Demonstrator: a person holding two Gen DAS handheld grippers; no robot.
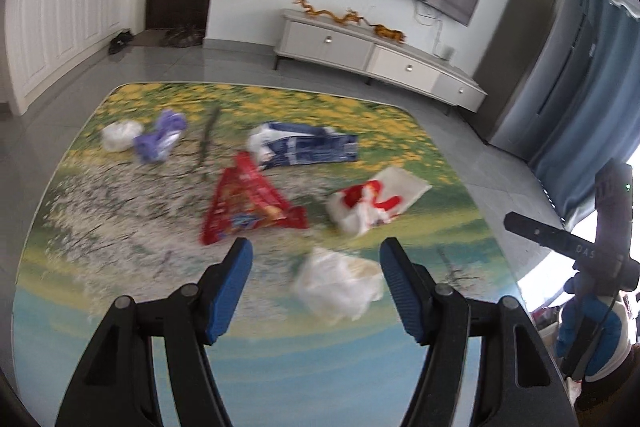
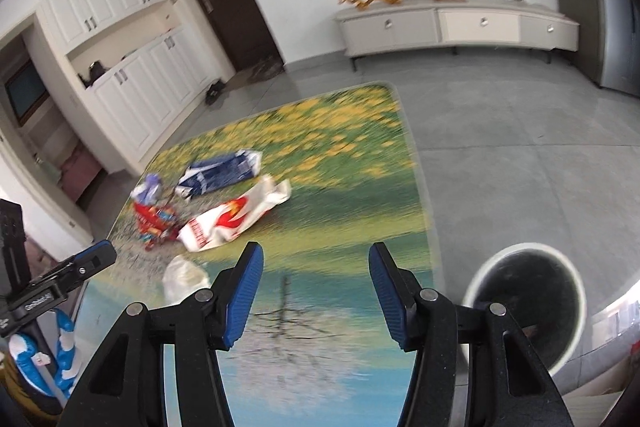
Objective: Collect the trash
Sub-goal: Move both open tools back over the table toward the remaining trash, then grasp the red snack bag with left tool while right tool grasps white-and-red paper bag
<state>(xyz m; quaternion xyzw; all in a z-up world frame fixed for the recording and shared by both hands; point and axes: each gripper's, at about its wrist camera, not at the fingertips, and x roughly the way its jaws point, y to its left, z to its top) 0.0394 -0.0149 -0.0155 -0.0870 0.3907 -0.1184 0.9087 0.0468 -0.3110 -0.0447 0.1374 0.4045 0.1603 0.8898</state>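
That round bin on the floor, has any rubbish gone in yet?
Cannot tell. The bin stands upright, its inside dark and blurred; the wrappers in view lie on the rug.

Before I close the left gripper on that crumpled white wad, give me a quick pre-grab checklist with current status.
1. Left gripper open: ok, jaws wide apart.
2. Left gripper empty: ok.
3. White wad between the fingers: cannot tell; it shows in the gap, toward the right finger, but depth is unclear.
4. Wad clear of other trash: ok; red snack bag and red-and-white bag lie apart.
5. Right gripper free: ok, open and empty.
6. Trash bin ready: ok, on the floor beside the mat.
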